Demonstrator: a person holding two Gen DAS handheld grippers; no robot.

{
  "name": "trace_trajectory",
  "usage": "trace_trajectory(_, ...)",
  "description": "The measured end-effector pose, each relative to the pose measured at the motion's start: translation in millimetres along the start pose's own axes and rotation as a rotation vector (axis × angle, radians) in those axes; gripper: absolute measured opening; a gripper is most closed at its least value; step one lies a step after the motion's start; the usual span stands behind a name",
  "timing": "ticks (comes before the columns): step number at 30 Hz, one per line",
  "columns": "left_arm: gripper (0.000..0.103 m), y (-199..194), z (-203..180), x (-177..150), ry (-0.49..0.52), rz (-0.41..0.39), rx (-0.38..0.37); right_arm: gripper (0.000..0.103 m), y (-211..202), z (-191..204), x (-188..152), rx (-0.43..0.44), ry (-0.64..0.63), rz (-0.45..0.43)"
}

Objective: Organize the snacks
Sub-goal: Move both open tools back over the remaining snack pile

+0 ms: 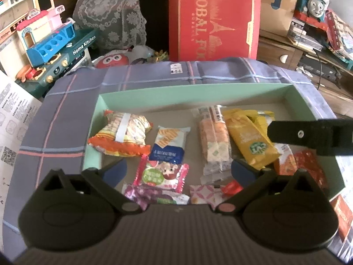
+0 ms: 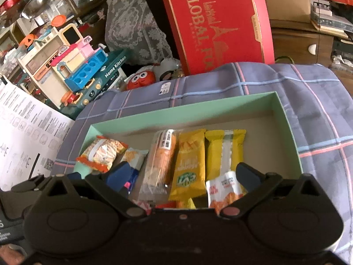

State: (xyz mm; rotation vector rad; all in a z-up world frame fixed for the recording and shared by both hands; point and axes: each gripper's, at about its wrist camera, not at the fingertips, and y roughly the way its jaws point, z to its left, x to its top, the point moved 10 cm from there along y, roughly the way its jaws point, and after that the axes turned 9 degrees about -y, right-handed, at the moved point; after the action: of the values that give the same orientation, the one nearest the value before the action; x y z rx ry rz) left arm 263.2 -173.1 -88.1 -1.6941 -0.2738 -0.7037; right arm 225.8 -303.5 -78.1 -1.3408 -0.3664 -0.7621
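With both tools spread wide and nothing held, the snacks are seen lying loose in the mint-green box point(image 1: 154, 97) on the checked cloth point(image 1: 66, 114). From left to right, the orange-striped bag point(image 1: 120, 135) and the blue-and-white packet point(image 1: 168, 144) are found ahead of the left tool point(image 1: 178, 170), the pink candy wrapper point(image 1: 164, 174) lying just between its fingers; the clear cracker sleeve point(image 2: 160, 165) and the two yellow packets point(image 2: 190, 165) lie ahead of the right tool point(image 2: 183, 174), long axes running away from it. The yellow packets are judged nearer the right tool, whose finger is noted over them in the left view.
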Motion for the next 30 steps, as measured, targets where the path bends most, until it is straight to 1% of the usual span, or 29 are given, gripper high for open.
trace_trajectory(6,0.103,-24,-11,-10,0.004,-0.005,-0.018,0.103,-25,-2,-14,-0.004,-0.002,0.005)
trace_trajectory(9,0.103,-38,-18,-21,0.01,-0.004,-0.038,0.103,-42,-5,-23,-0.007,-0.001,0.001)
trace_trajectory(12,0.103,-50,-28,-39,0.032,0.002,-0.057,0.103,-62,-10,-37,-0.011,0.002,-0.006)
trace_trajectory(17,0.103,-66,-47,-83,0.092,0.038,-0.085,0.103,-89,-23,-67,-0.03,0.027,0.002)
trace_trajectory(21,0.103,-74,-55,-123,0.127,0.077,-0.099,0.103,-106,-32,-101,-0.035,0.055,0.019)
trace_trajectory(26,0.103,-77,-55,-174,0.158,0.137,-0.099,0.103,-112,-28,-149,-0.034,0.051,0.069)
trace_trajectory(30,0.103,-76,-57,-206,0.163,0.171,-0.088,0.103,-113,-24,-179,-0.02,0.089,0.086)
